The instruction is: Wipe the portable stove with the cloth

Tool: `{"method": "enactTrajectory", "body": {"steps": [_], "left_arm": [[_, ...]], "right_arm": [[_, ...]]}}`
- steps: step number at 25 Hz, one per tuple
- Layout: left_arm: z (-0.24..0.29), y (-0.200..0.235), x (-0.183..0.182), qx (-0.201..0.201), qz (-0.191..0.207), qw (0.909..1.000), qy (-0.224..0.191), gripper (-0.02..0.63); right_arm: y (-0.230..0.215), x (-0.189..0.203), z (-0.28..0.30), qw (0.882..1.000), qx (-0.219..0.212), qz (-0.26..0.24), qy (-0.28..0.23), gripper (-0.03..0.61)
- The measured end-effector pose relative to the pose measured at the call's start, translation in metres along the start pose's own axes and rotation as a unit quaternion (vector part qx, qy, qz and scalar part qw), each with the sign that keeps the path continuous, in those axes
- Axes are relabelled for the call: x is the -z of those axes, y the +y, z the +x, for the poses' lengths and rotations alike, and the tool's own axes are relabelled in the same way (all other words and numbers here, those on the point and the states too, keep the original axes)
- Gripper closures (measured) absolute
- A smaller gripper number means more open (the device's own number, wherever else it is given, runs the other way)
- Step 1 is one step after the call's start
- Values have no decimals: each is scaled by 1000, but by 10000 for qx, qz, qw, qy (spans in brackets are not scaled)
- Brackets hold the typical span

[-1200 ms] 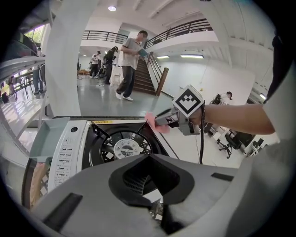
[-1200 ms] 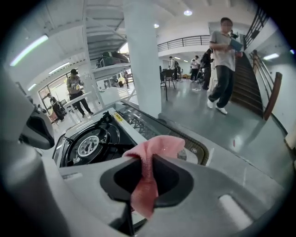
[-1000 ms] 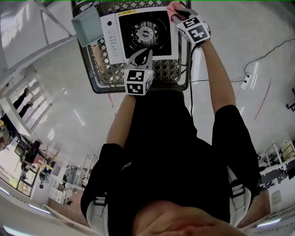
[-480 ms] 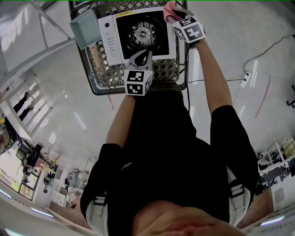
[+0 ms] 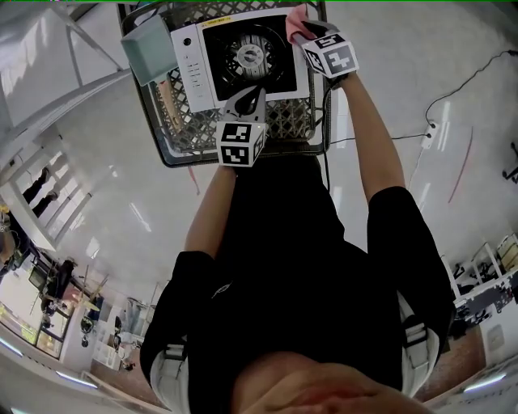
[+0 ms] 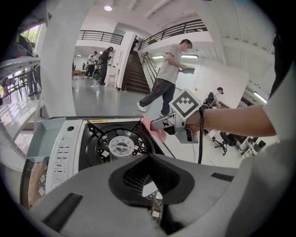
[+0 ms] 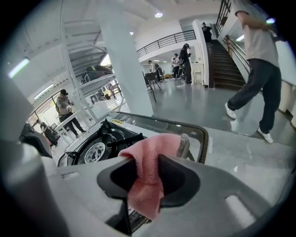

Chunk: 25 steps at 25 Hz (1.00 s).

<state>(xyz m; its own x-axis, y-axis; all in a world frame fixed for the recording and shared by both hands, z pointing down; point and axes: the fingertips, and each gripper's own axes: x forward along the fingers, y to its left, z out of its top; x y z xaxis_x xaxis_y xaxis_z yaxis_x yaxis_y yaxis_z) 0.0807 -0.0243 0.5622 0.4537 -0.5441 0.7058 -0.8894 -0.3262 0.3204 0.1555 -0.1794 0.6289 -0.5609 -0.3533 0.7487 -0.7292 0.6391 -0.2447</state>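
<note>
While the portable stove lies flat in a wire basket, a teal box sits just beside the stove's left end. At the middle of the stove's near edge hovers the left gripper, its jaws pressed together on nothing and pointing down at the basket mesh just short of the stove. It seems only to be waiting. Right of the burner, at the stove's far right corner, is the pink cloth, with the right gripper over it. Its jaws have just been opening and stand spread. The cloth hangs between them, lying against one jaw with a dark gap on the other side, so it looks draped rather than pinched.

I judge that the wipe has reached that corner and the hold on the cloth is being let go or reset. If wiping goes on, the next move calls for closing on a fuller bunch of cloth, pressing it onto the stove's top and sweeping left towards the burner, clear of the pan supports that could snag it.

The head view cuts off the stove's far edge. The right gripper itself hides where the cloth meets the stove, so I cannot tell whether it rests on the stove or on the basket rim. Print on the stove's left panel is too small to read.
</note>
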Motion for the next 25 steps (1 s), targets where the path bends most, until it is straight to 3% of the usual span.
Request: {"method": "enactTrajectory", "body": {"steps": [25], "left_arm": [[-28, -1, 28, 262, 108, 9996, -14, 614]], "right_arm": [[36, 53, -30, 9985, 184, 510, 60, 459]]}}
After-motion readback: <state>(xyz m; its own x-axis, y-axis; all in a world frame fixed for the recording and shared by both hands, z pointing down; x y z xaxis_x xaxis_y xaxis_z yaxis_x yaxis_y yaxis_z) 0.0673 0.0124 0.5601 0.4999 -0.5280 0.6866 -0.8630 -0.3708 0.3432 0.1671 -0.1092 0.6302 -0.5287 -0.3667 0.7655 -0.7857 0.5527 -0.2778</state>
